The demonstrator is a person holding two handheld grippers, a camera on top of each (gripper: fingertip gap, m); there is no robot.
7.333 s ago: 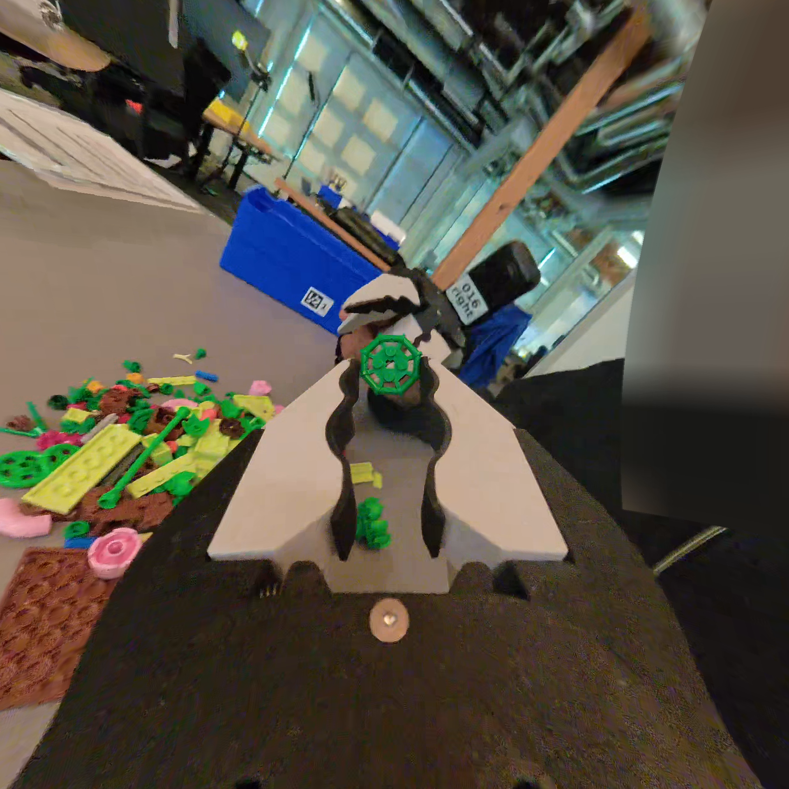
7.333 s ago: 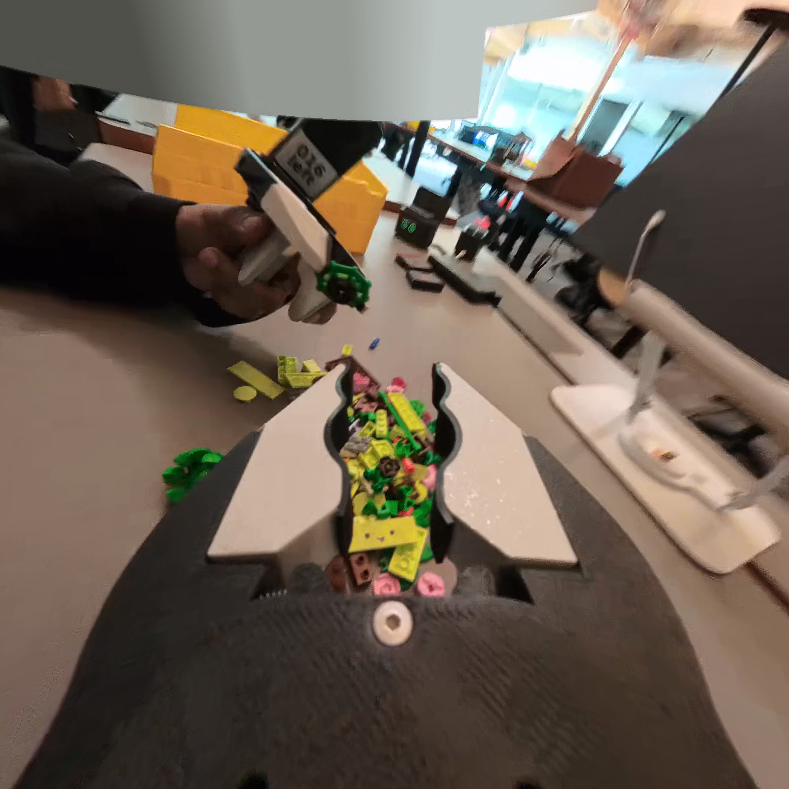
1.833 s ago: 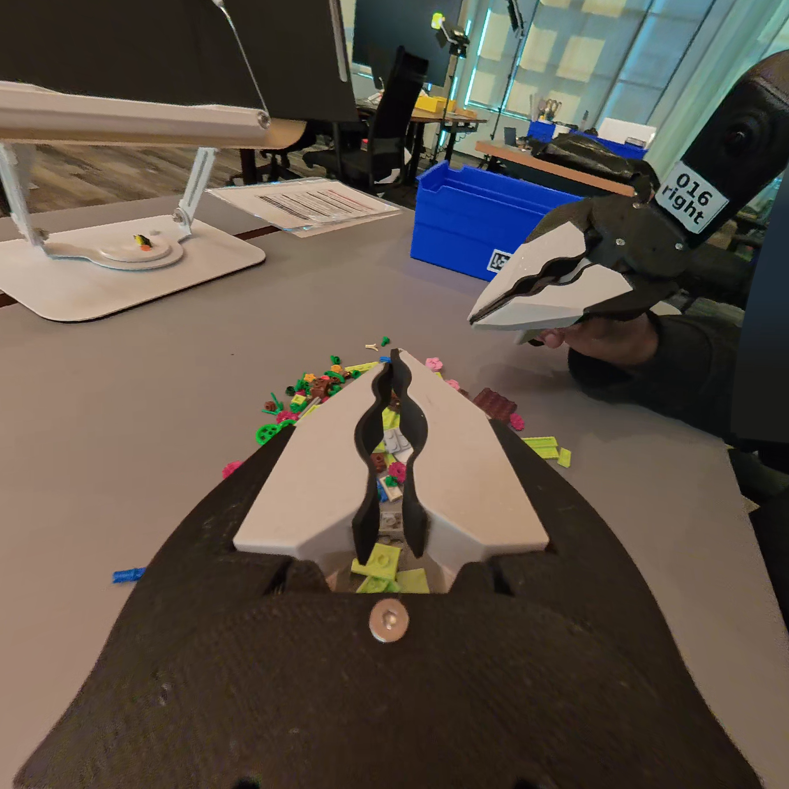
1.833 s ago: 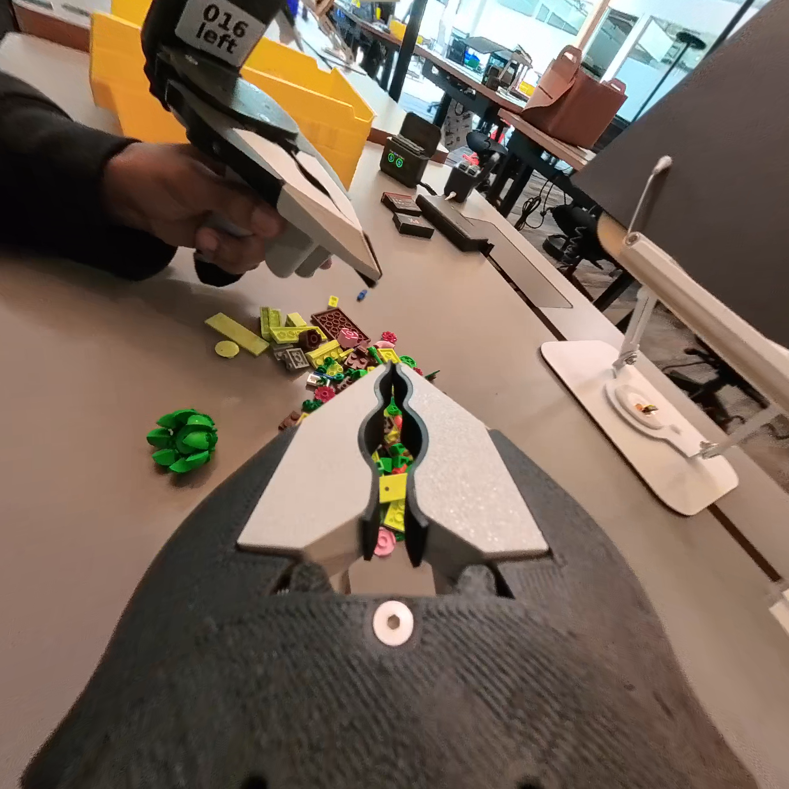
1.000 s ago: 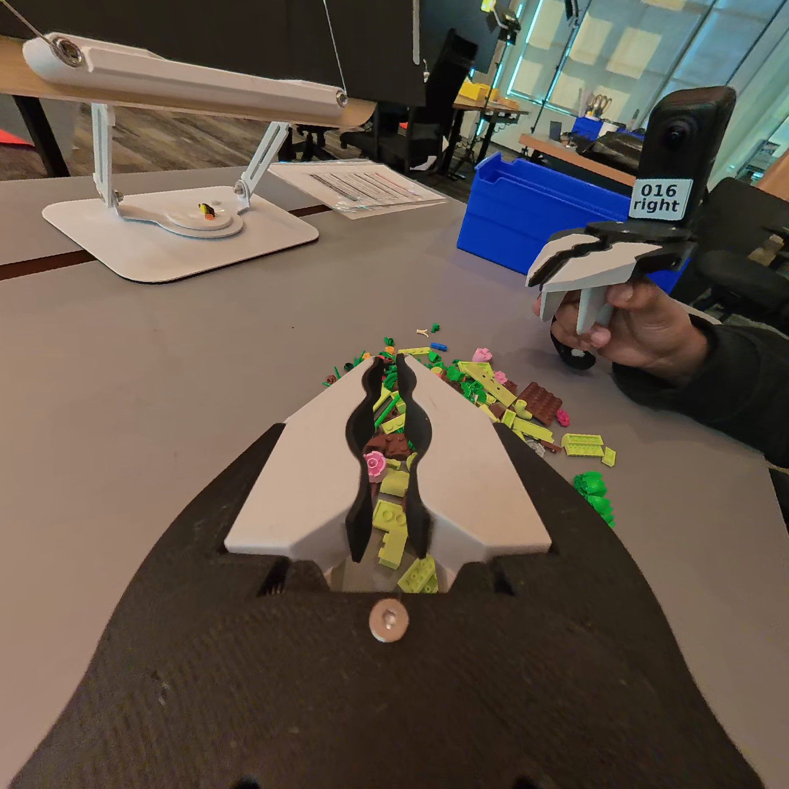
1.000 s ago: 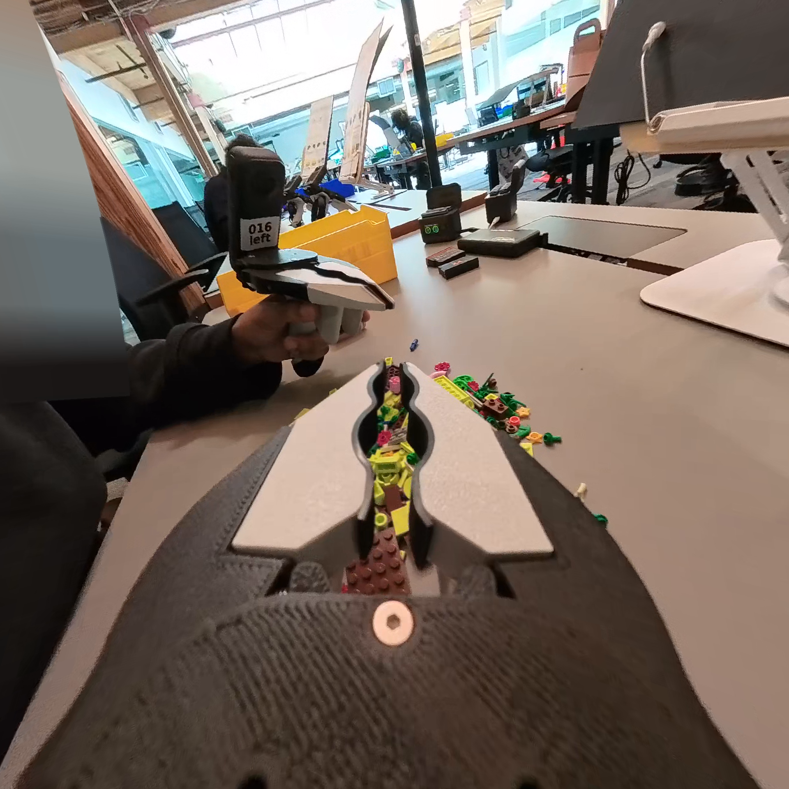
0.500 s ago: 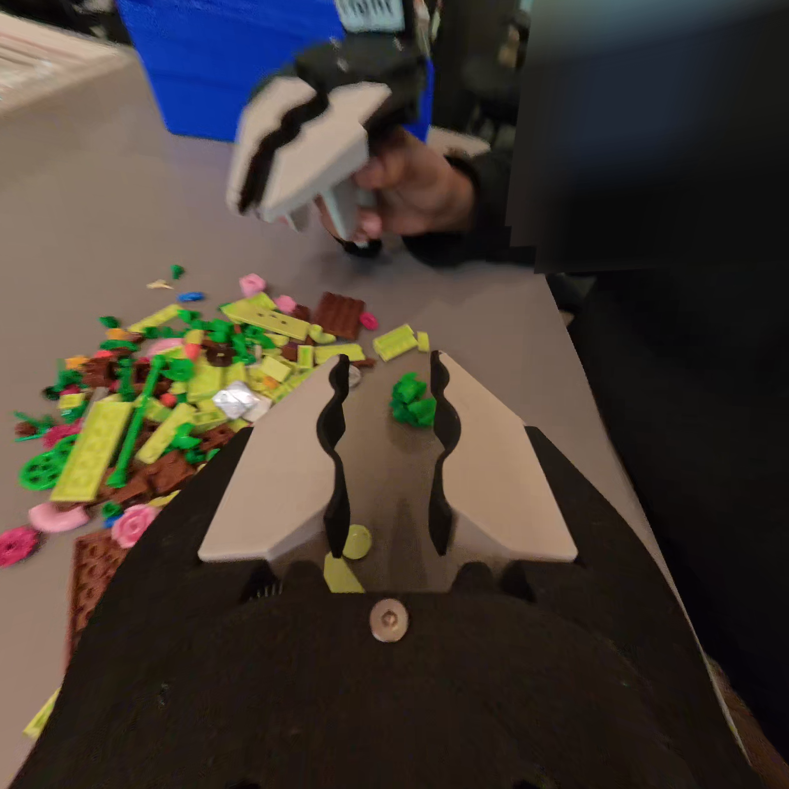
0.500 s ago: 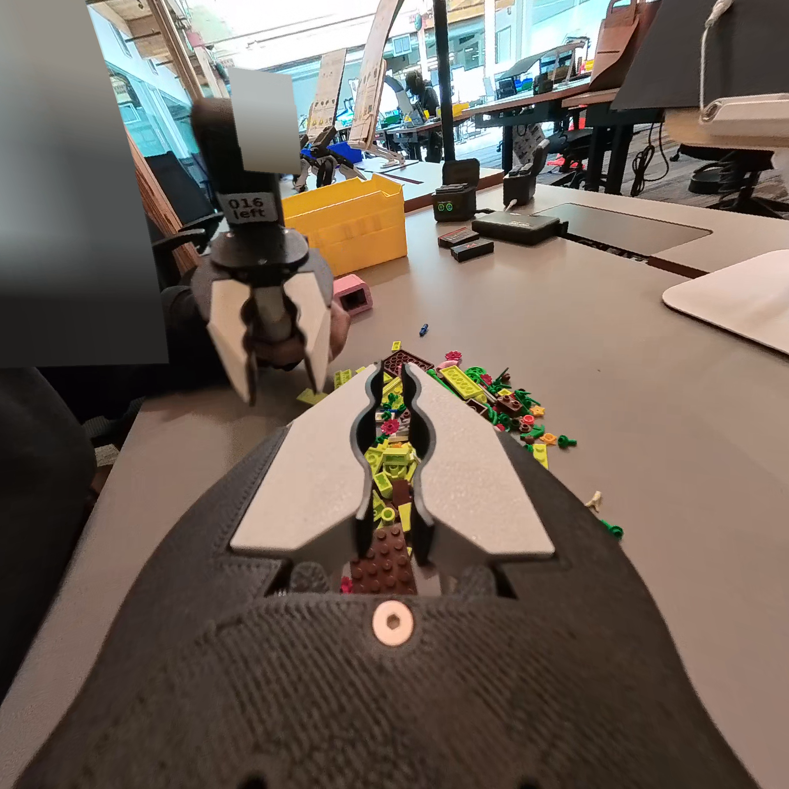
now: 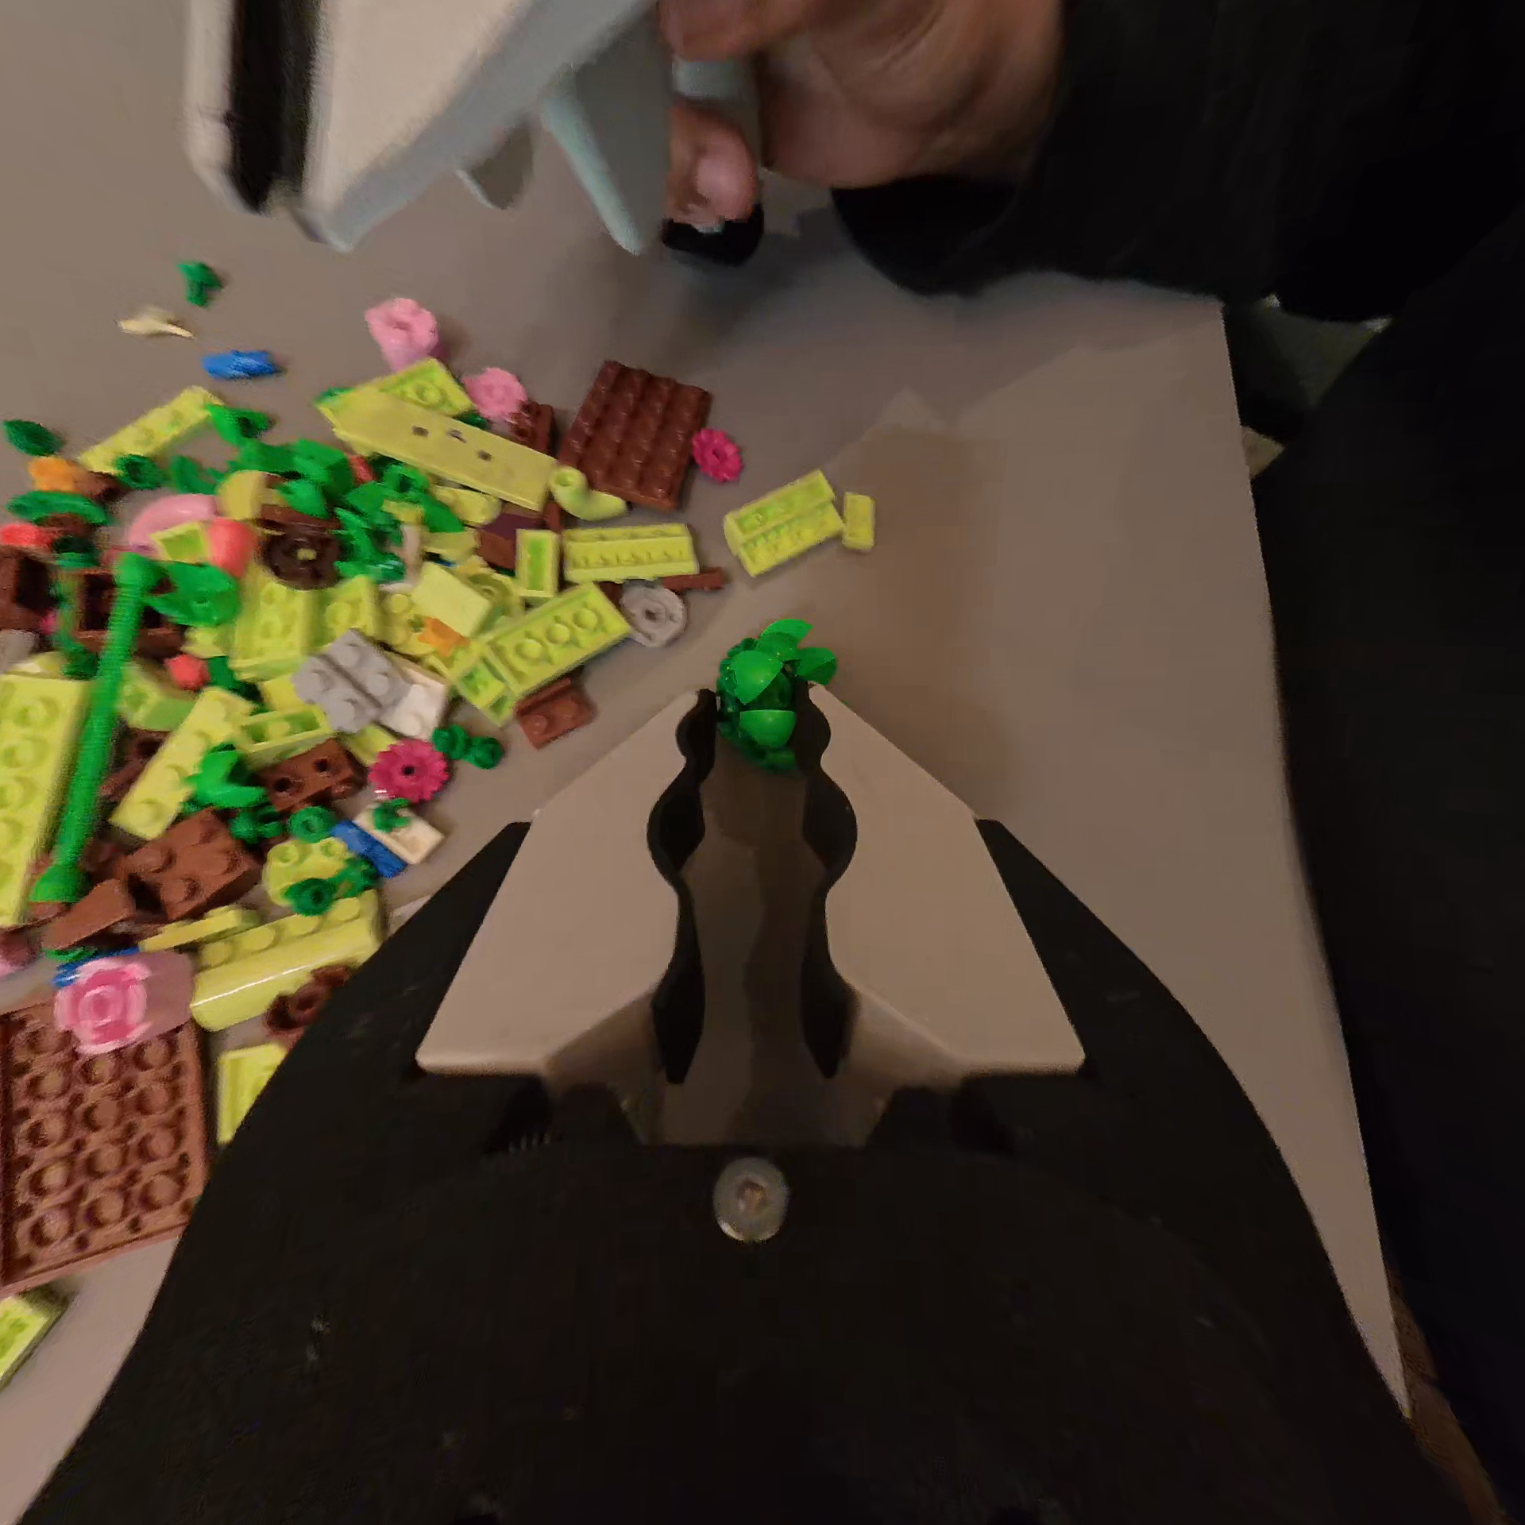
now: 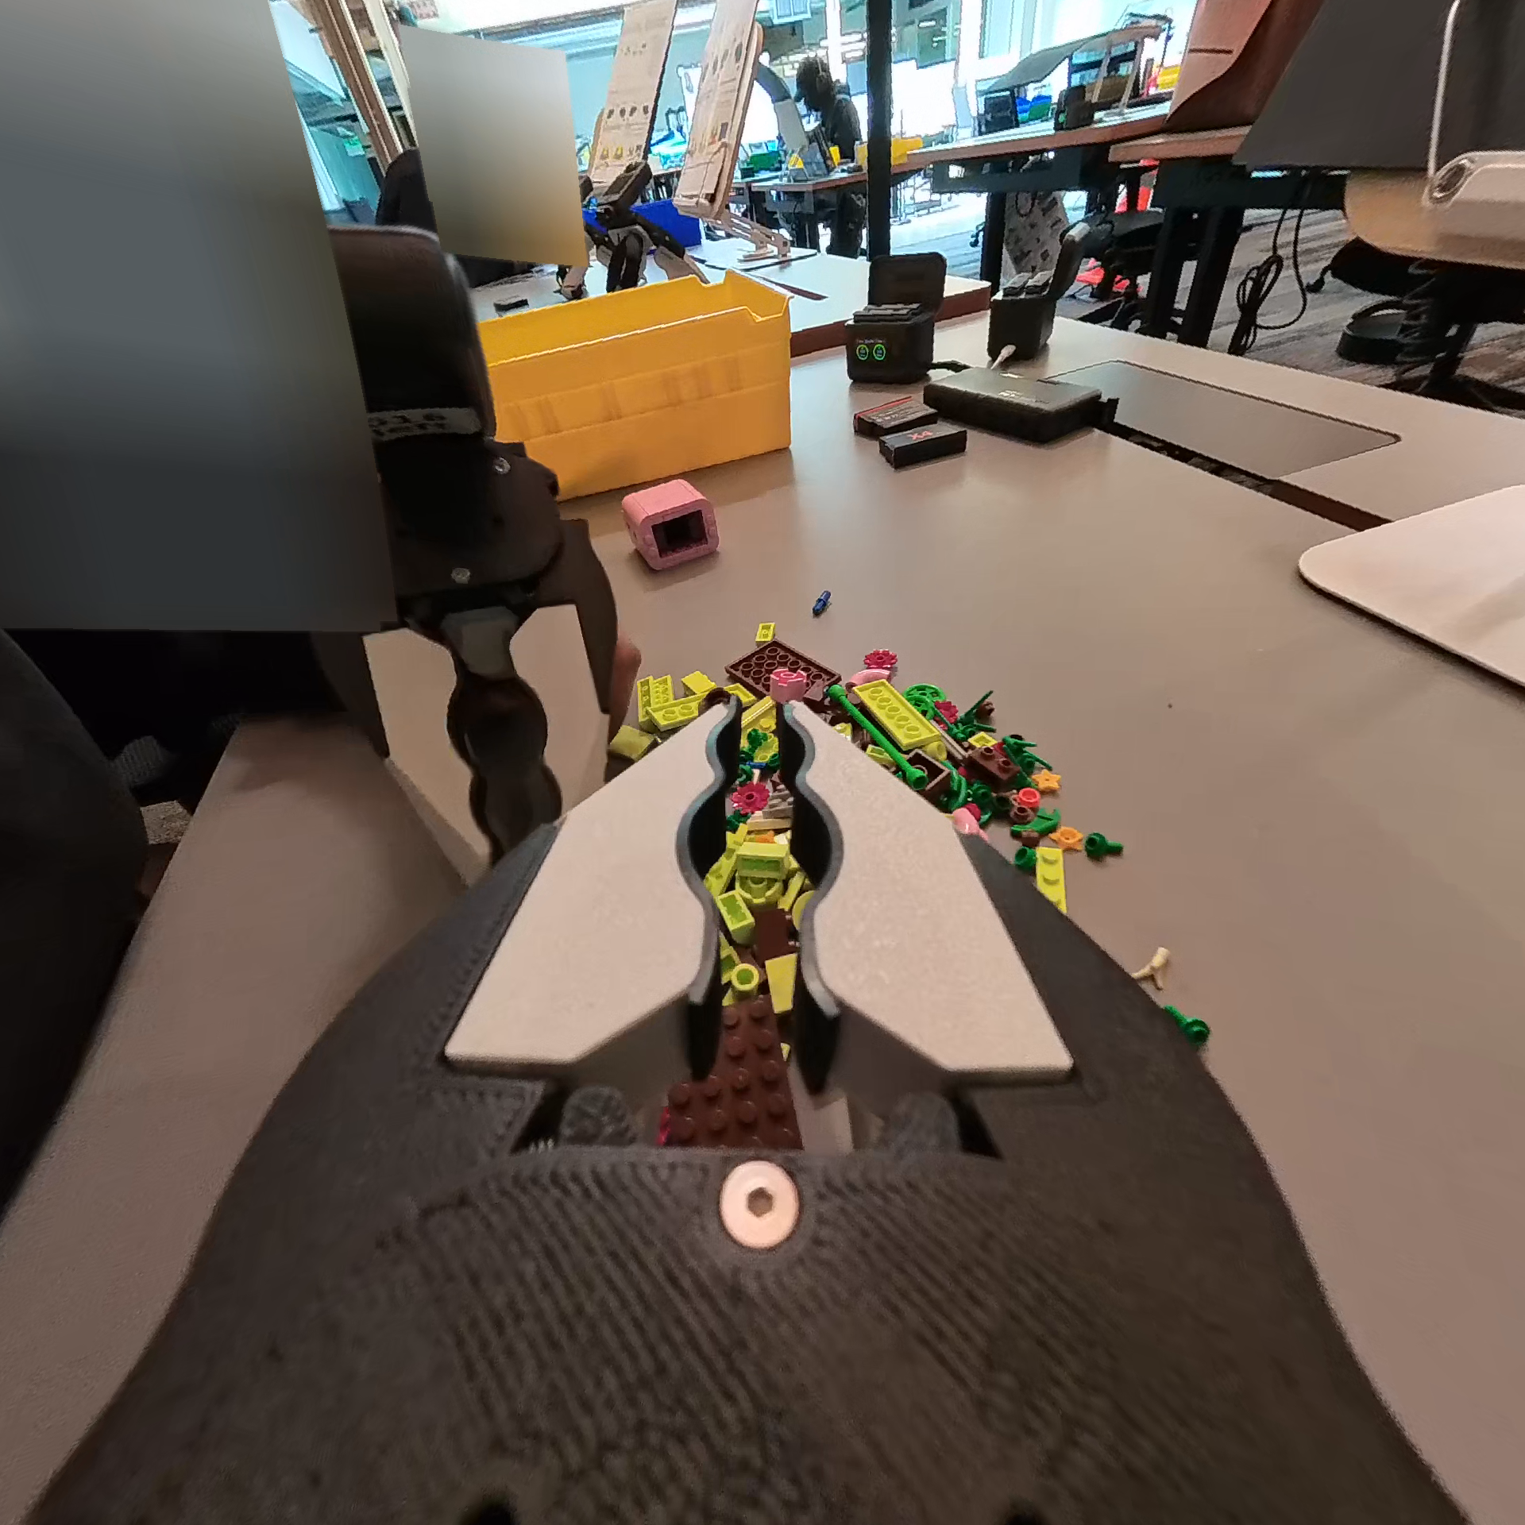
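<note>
On the far left of the left wrist view, your right gripper (image 9: 256, 181) hangs blurred above the grey table (image 9: 1031, 578). Its jaws are pressed nearly together with nothing between them, and your right hand (image 9: 866, 91) is wrapped round the handle. Below it, the pile of loose bricks (image 9: 272, 627) spreads across the left of the table in lime, brown, green and pink. Just right of that pile, and apart from it, lies the green leafy cluster (image 9: 780, 660). Your left gripper (image 9: 757, 711) points down at it with its jaws spread, 1 tip on each side of the cluster. Whether the pads touch it, you cannot tell from here.

In the right wrist view, the right gripper (image 10: 757, 711) hovers over the pile. The yellow bin (image 10: 635, 388) and a pink cube (image 10: 672, 528) stand farther off.

Against the frame 0.5 s ago, the left gripper has dropped onto the cluster. The cluster then lay clear between wider jaws, and the gap has since narrowed. The right gripper's jaws look unchanged.
</note>
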